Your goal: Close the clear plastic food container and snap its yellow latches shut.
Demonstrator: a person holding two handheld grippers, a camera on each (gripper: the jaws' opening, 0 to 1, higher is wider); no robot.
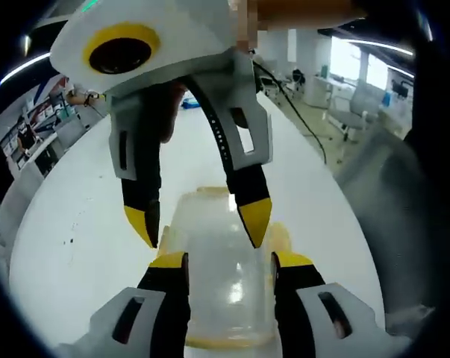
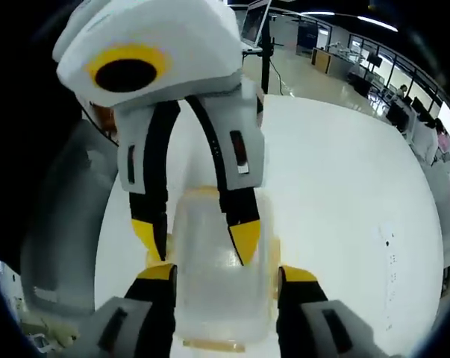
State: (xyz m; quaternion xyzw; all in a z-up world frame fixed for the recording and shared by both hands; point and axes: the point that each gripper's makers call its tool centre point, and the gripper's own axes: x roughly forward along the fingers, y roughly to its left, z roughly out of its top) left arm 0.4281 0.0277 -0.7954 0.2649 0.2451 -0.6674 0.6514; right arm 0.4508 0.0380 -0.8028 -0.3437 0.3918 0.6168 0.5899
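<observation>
Container [image 1: 221, 283] between hand-held gripper [image 1: 230, 262] jaws

No legible text, label, brand, number or sign anywhere in either view.

I am working in a large open-plan office or lab. Past the far edge of my white table [image 1: 75, 224] I see office chairs [image 1: 351, 112] by bright windows [image 1: 348, 60], ceiling strip lights [image 2: 377, 24], rows of desks [image 2: 351, 56] across a pale floor, and a monitor [image 2: 254, 22] on a stand.
</observation>
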